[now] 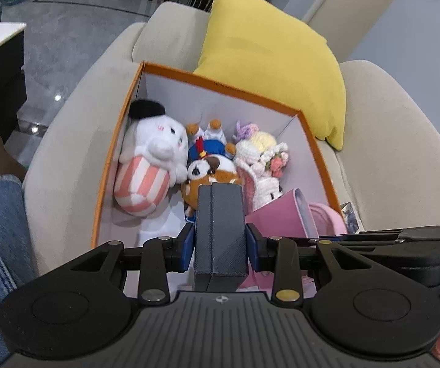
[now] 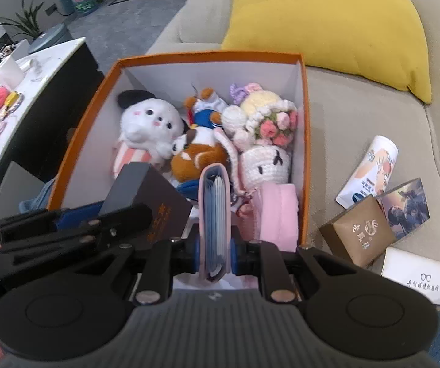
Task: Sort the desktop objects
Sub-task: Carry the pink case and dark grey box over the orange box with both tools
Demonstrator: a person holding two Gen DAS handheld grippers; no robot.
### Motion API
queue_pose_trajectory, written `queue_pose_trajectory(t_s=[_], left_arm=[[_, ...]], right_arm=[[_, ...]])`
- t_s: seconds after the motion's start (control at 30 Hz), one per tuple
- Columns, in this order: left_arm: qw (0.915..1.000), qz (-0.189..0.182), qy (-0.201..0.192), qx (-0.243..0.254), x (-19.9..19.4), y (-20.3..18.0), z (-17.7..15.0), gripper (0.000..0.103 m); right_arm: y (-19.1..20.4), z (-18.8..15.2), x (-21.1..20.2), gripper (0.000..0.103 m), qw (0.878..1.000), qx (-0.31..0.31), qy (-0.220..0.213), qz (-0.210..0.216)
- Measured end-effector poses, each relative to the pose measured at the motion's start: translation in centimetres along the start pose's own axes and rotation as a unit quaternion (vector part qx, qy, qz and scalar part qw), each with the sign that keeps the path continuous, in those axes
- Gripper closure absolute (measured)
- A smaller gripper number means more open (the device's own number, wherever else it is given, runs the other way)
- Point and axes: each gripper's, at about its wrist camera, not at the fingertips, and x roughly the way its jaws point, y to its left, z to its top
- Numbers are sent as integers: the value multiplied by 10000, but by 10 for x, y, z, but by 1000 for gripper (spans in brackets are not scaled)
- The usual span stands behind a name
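Note:
An orange box [image 1: 220, 80] with white walls [image 2: 207, 56] sits on a beige sofa and holds several plush toys: a white bunny [image 1: 155, 150] [image 2: 149, 122], a brown dog [image 2: 198, 156] and a crochet doll [image 2: 266, 119]. My left gripper [image 1: 220, 245] is shut on a dark rectangular box [image 1: 220, 227], held over the near end of the orange box; it also shows in the right wrist view [image 2: 149, 196]. My right gripper [image 2: 215, 254] is shut on a pink card wallet [image 2: 215, 211], also over the near end. A pink pouch [image 2: 278, 214] lies inside.
A yellow cushion [image 2: 327, 21] leans on the sofa back. On the seat right of the box lie a white tube [image 2: 370, 168], a brown packet [image 2: 361, 230], a picture card [image 2: 410, 205] and a white carton [image 2: 419, 279]. A marble-topped table [image 2: 36, 70] with small items stands left.

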Motion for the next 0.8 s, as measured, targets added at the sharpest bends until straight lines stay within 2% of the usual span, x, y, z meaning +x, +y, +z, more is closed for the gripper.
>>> queue_pose_trajectory(t_s=[0.2,0.47,0.57,0.6,0.8], left_arm=[[9997,59,2,-231,15,6,-4,64],[9995,91,81,-288,27,3,-8,63],[9996,128,88,-237,28,-1,-10,63],[9996,135,94,-232,28,-2,-10,63],[9997,160,136,-112,35,-14,-13,63]], right_arm=[[-3,2,1,84,10000,61,13,15],[-13,5,-7,78,9987,329,28,388],[-14,5,-16,72,9981,365,-104,490],[-15,5,-20,64,9978,369,-168,521],[-22,5,-51,62,9958,258,-749,457]])
